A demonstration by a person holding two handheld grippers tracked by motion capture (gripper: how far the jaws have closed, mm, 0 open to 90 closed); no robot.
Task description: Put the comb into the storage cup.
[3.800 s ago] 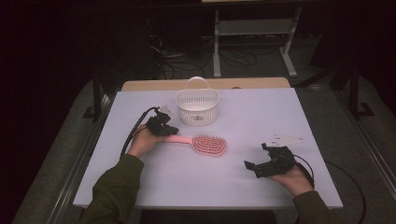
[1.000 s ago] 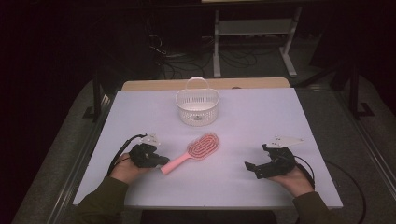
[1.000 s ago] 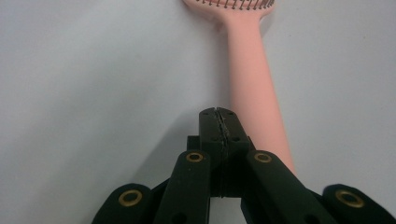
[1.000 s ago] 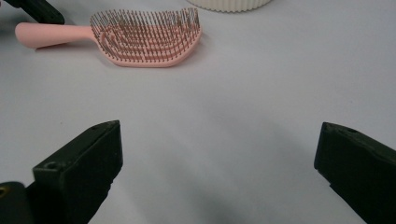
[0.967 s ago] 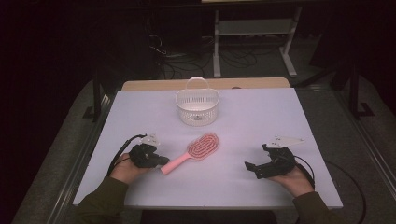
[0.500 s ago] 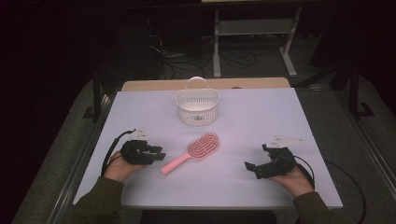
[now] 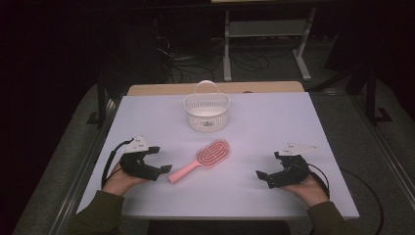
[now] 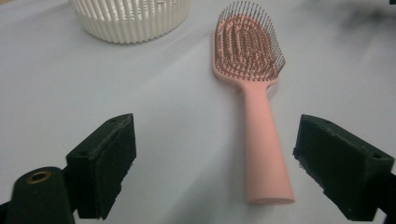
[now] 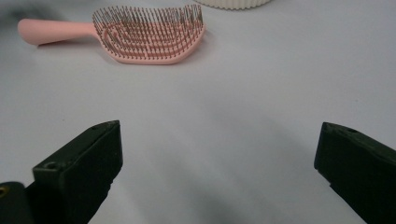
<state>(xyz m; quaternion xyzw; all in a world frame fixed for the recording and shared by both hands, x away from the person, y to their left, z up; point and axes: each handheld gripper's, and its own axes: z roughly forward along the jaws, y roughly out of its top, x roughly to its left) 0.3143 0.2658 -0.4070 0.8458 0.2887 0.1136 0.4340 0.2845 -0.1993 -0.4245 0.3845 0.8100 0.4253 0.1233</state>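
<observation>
While the hairbrush (image 7: pixel 201 161) lies free on the counter (image 7: pixel 274 122), its long axis is seen running from 7 to 1 o'clock, handle end nearest the left gripper (image 7: pixel 157 164), whose fingers have just been opening wide; the right gripper (image 7: pixel 266 175) is spread wide, farther off.

Pink hairbrush (image 7: pixel 201 160) lies flat mid-surface, slanted, handle end just beside the left gripper (image 7: pixel 164 169). White basket (image 7: pixel 207 111) stands behind it near the far edge, a bare gap between them. Broad open surface (image 7: pixel 274 127) between brush and right gripper (image 7: pixel 260 175); front strip unobstructed.
</observation>
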